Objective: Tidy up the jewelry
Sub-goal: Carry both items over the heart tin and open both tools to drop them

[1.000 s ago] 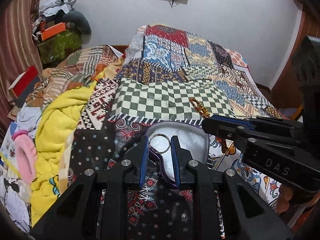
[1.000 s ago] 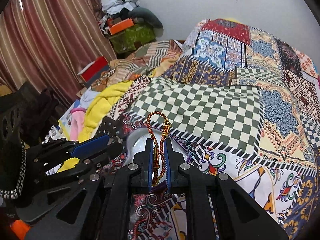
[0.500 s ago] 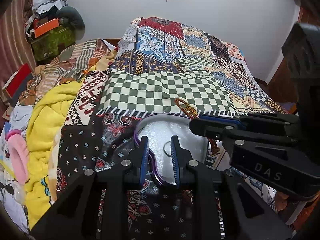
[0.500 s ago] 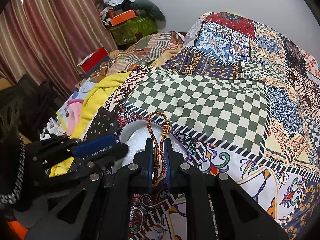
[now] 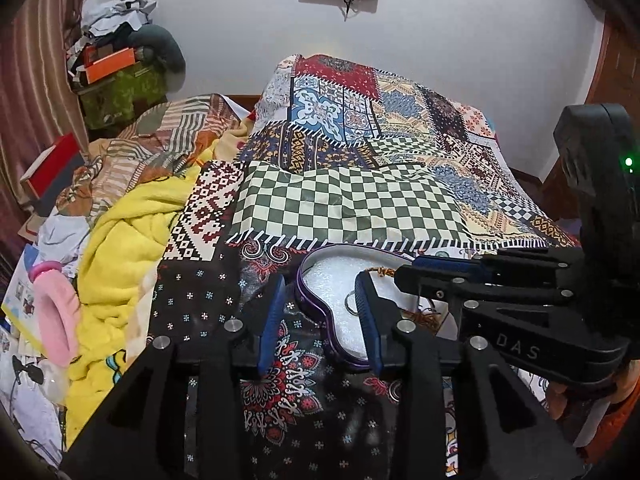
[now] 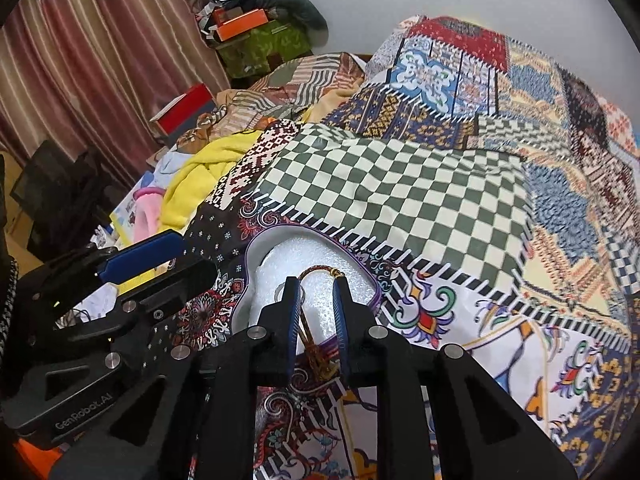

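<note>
jewelry going into heart box on bed

bracelet (image 6: 318, 270), red-gold braided cord, lies half in the box (image 6: 256, 248): its loop rests on the white foam, its tail trails over the near rim onto the quilt (image 6: 400, 192). right claw (image 6: 317, 300) is partly open, straddling the cord, gripping nothing. left claw (image 5: 318, 310) is wide open and empty, fingers either side of the box's narrow end. silver ring (image 5: 351, 303) sits on the foam just beside the left claw's right finger.

step, as i judge it: finish seating the bracelet. best to pinch the tail near the rim, lift it, and drop it on the foam clear of the ring. left claw could steady the rim so the light box doesn't slide. risk: the cord snags on a finger when backing out.
</note>
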{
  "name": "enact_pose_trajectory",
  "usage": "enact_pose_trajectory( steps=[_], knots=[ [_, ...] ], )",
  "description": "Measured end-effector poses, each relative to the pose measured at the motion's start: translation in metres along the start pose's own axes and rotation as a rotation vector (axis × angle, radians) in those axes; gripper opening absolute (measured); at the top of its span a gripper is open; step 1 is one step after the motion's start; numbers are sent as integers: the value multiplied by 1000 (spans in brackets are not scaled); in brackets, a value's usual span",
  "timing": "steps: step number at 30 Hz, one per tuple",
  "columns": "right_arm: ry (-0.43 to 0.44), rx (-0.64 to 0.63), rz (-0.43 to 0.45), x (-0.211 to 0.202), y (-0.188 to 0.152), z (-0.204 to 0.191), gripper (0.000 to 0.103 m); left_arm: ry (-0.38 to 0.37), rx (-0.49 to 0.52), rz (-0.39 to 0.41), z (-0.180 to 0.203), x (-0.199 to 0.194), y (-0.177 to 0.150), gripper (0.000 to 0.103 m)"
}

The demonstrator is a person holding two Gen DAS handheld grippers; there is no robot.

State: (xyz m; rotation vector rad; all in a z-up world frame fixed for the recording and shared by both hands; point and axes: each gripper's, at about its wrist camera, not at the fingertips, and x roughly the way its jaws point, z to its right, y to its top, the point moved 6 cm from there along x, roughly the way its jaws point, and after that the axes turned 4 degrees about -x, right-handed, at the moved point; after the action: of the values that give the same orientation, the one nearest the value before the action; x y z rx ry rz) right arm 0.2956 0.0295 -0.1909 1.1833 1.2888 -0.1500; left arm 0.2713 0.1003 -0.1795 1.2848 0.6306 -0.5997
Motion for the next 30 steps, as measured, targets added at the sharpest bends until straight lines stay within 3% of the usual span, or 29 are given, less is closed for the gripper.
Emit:
enact_pose_trajectory(
  steps=[2, 4, 7, 21, 24, 30],
  knots=[
    [-21, -13, 12, -9, 1, -2, 21, -1, 3, 8, 3, -6, 0, 39],
    [-36, -17, 32, -20, 2, -3, 34, -1, 5, 19, 5, -13, 2, 40],
    [-72, -28, 81, -41, 4, -3, 42, -4, 10, 40, 10, -26, 5, 43],
    [-208, -38, 214, -134, -14, 9, 51, -37, 71, 102, 52, -81, 4, 56],
    [-230, -37, 215, -144, -25, 14, 51, -44, 96, 98, 63, -84, -2, 62],
    [-264, -21, 186, -149, -50, 29, 52, -78, 122, 32, 81, -74, -22, 62]
  ],
)
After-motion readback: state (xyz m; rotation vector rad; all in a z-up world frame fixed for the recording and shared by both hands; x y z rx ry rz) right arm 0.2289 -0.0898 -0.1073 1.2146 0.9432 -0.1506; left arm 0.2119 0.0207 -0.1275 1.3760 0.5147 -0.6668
